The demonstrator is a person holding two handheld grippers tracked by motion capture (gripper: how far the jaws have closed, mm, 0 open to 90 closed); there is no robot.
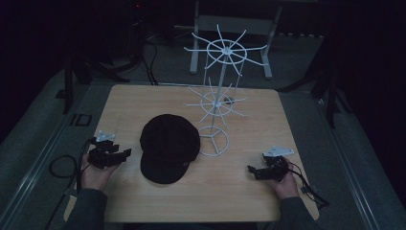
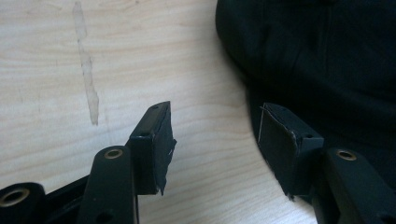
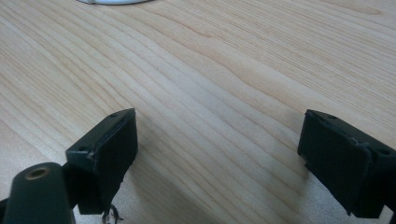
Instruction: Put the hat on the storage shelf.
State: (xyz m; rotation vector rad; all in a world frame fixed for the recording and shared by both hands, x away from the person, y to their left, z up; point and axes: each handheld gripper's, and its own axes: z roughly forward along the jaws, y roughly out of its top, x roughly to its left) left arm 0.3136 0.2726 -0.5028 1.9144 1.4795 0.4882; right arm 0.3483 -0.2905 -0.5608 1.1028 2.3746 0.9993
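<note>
A black cap (image 1: 168,146) lies flat on the wooden table (image 1: 143,103), its brim toward the near edge. Behind it to the right stands a white wire rack (image 1: 218,103) with spoked arms at two levels. My left gripper (image 1: 125,154) rests at the table's left edge, pointing at the cap, jaws open with bare wood between them; in the left gripper view the cap (image 2: 317,60) lies just beyond the right jaw. My right gripper (image 1: 251,170) sits near the front right, open over bare table, as the right gripper view (image 3: 217,154) confirms.
The rack's round white base (image 1: 213,141) stands just right of the cap; its edge (image 3: 112,2) appears at the top of the right gripper view. A pale streak (image 2: 88,70) marks the wood. Cables (image 1: 62,165) trail off both sides. A metal stand frame (image 1: 232,28) lies beyond the table.
</note>
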